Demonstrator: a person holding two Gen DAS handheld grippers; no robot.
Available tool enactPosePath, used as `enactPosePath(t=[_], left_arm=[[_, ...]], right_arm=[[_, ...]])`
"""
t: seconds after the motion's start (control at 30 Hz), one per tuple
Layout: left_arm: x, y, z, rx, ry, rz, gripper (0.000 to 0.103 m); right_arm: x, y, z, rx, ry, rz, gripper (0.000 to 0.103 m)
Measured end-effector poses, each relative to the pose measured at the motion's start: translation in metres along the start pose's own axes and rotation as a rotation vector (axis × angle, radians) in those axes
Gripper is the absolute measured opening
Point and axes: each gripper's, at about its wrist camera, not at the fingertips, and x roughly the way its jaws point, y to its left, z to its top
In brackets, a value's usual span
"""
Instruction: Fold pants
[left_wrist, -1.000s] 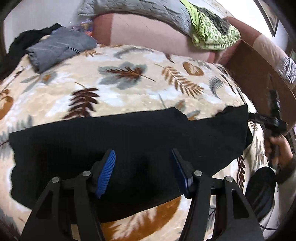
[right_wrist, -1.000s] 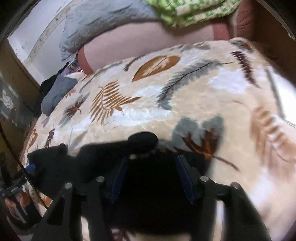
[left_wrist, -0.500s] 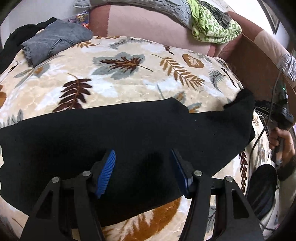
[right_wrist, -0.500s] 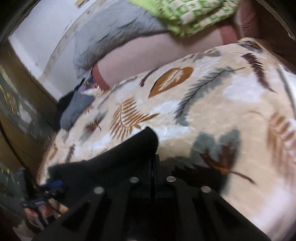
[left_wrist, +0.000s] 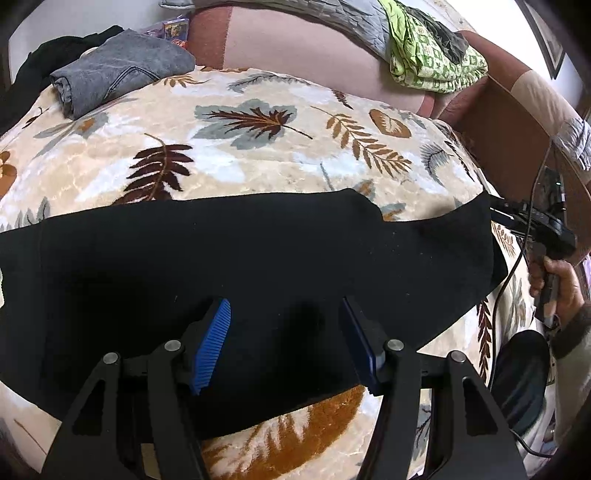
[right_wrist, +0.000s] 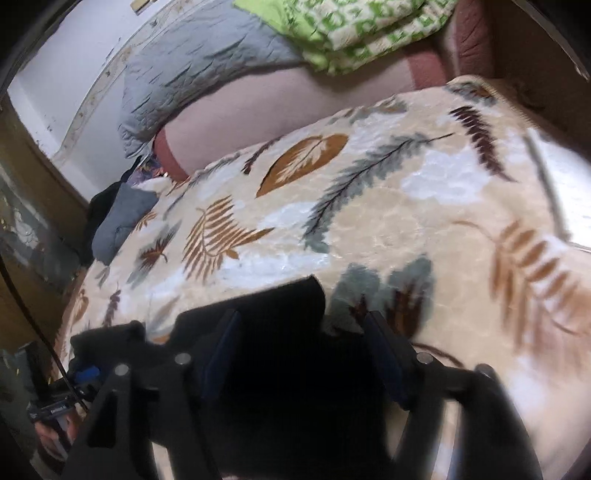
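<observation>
The long black cloth pants (left_wrist: 258, 266) lie flat across the leaf-print blanket (left_wrist: 258, 147), the left gripper (left_wrist: 284, 343) is wide and empty, the right gripper (right_wrist: 303, 354) is opening over them, so pinch one end tight, then fold slowly

Right gripper over the end of black pants on a leaf-print blanket

The right gripper (right_wrist: 301, 339), jaws opening, straddles the black fabric pants (right_wrist: 280, 369) near the front edge of the cream leaf-patterned plush blanket (right_wrist: 369, 206); its pads are not pressing the cloth. A folded grey garment (right_wrist: 118, 221) lies at the blanket's far left edge.
</observation>
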Motion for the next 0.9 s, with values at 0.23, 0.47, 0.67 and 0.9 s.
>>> enactPosePath(t=[0.23,0.47,0.67,0.9], left_arm=[[-0.001,-0.002,0.0,0.004,0.002,0.003,0.062],[-0.001,0.003,-0.001,-0.017,-0.006,-0.015,0.062],[-0.004,0.0,-0.004,-0.03,-0.014,-0.018,0.062],[-0.023,0.007,-0.012,-0.025,-0.051,-0.001,0.063]], right_arm=[[0.017,0.009,0.001,0.0,0.025,0.073,0.005],[-0.091,0.018,-0.015,0.025,-0.122,0.007,0.005],[-0.098,0.024,-0.009,0.002,-0.121,-0.204,0.01],[-0.067,0.03,-0.035,-0.03,-0.01,-0.191,0.048]])
